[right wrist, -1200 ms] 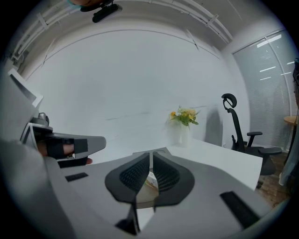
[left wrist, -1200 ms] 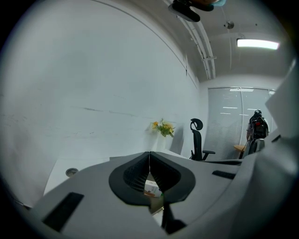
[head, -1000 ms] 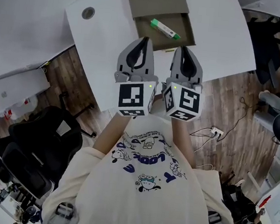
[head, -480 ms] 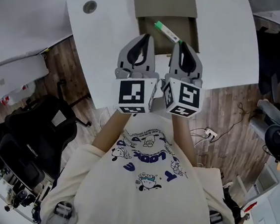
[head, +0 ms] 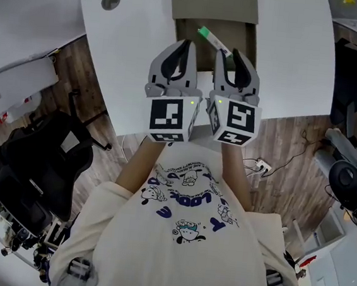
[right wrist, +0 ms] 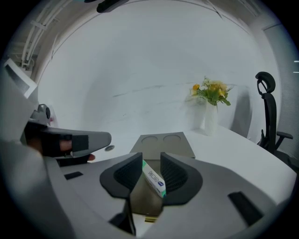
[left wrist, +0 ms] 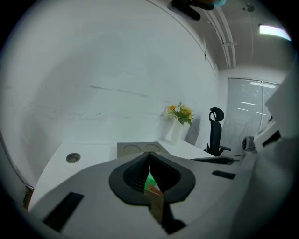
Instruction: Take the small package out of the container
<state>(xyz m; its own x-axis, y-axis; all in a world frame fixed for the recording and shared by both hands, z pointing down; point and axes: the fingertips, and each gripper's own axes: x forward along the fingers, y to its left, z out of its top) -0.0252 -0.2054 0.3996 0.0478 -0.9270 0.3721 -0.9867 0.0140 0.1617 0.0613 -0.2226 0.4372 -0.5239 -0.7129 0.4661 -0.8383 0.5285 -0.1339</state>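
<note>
Above the cardboard box's point(head: 248, 38) near edge, the right gripper point(head: 229, 51) has just been opening its jaws, the small package point(head: 213, 40) between them, apparently untouched; the left gripper point(head: 187, 43) has its jaws pressed together.

Observed small package point(head: 210, 38) only in part from head view; near end masked behind right gripper point(head: 229, 53). Found container point(head: 247, 35) cut off by upper picture edge, with near wall covered by left gripper point(head: 187, 45) and right gripper alike. From left gripper view, caught small package point(left wrist: 149, 181) only as a green sliver behind the closed jaws; could not make out container interior there. From right gripper view, noted blue print on small package point(right wrist: 154, 179), too small to read. Recorded office chair point(right wrist: 267, 112) clipped at right picture edge.
</note>
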